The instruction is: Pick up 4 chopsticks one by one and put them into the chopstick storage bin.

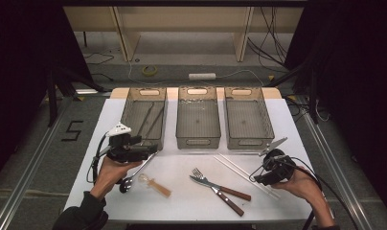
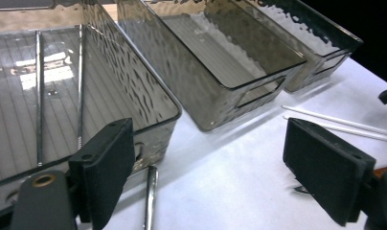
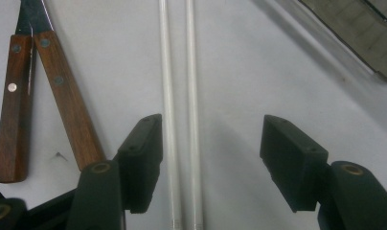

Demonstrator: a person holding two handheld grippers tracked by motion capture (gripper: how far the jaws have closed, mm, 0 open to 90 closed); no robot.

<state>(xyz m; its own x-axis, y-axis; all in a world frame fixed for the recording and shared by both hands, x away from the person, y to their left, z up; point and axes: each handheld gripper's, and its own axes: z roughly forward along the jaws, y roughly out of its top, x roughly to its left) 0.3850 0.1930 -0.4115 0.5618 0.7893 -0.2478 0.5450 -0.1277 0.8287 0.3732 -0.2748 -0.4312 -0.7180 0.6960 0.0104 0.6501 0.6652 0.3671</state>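
The pair of thin white plastic chopsticks [image 3: 179,110] lies side by side on the white table top [image 1: 182,196], on its right part, just in front of the right-hand grey see-through plastic bin [image 1: 248,122] and beside the wood-handled knife [image 1: 220,189] and wood-handled fork [image 1: 219,184]. In the right gripper view the two sticks run up between the black jaws, nearer the left pad than the right one. The right gripper [image 1: 269,173] stands fairly wide over them, its pads [image 3: 146,160] clear of both sticks, so nothing is gripped. The step in hand looks like the approach for picking up the chopsticks, probably to sort them into a bin. The next move calls for lowering the jaws to the table, shifting a little so that both sticks sit centred, then closing on the pair together; thin round sticks may roll apart or slip, so an even squeeze matters. The left gripper [image 1: 129,146] hovers at the near end of the left-hand grey bin [image 1: 143,115], which holds a pair of metal chopsticks [image 2: 38,96]; its jaws stand wide and empty, above the handle of a metal spoon [image 1: 136,173]. A small clear-bowled spoon with a wooden handle [image 1: 155,184] lies near it. The middle bin [image 1: 197,117] has nothing in it.
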